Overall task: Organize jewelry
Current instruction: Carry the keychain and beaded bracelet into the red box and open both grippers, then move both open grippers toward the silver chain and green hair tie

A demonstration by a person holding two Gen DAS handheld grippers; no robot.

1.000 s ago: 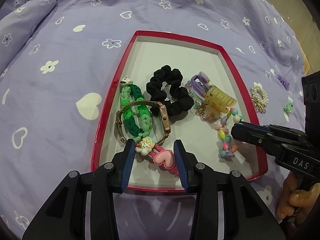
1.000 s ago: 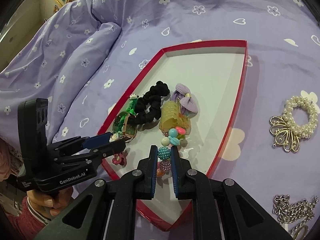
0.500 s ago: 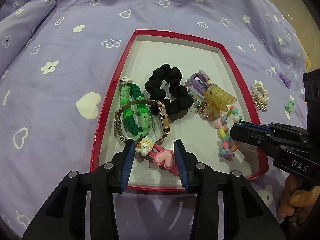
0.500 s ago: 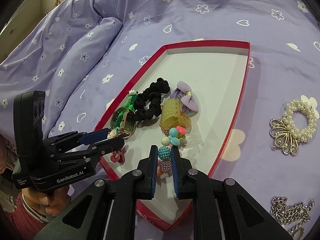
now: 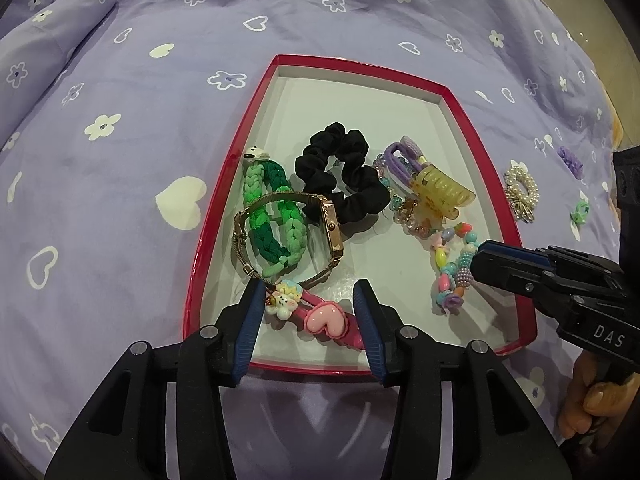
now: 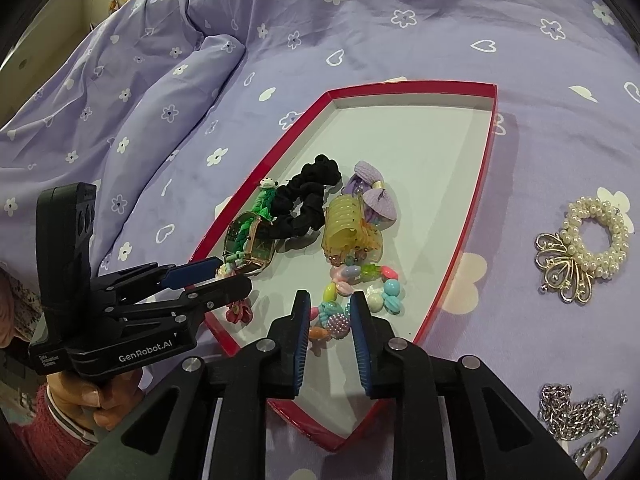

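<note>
While both tools reach low over the near end of the red-rimmed tray [image 5: 456,98], the left tongs [image 5: 308,312] stand wide open, their blue-padded fingers [image 5: 250,328] straddling a pink hair clip [image 5: 316,316] with a heart and a small cartoon charm; whether the pads touch it cannot be told. Just ahead of these tongs lies a gold watch [image 5: 328,228] looped around a green braided bracelet [image 5: 276,220], with a black scrunchie [image 5: 344,176] beyond and a yellow claw clip [image 5: 440,192] over a purple bow tie to the right. The right tongs [image 6: 330,324] are parted too, a colourful beaded bracelet [image 6: 360,292] lying on the tray floor between and ahead of their fingers [image 6: 362,340], not pinched. From the left wrist view the right tool comes in level from the right, held by a bare hand [image 5: 592,404], and its body reads "DAS". From the right wrist view the left tool enters from the left, gripped by a hand [image 6: 96,396] in a pink sleeve, and is marked "GenRobot.AI". Right of the right tongs, off the tray on the purple bedspread [image 6: 400,20], rest a pearl scrunchie [image 6: 592,236] with a gold ornament and a silver chain [image 6: 576,412].
</note>
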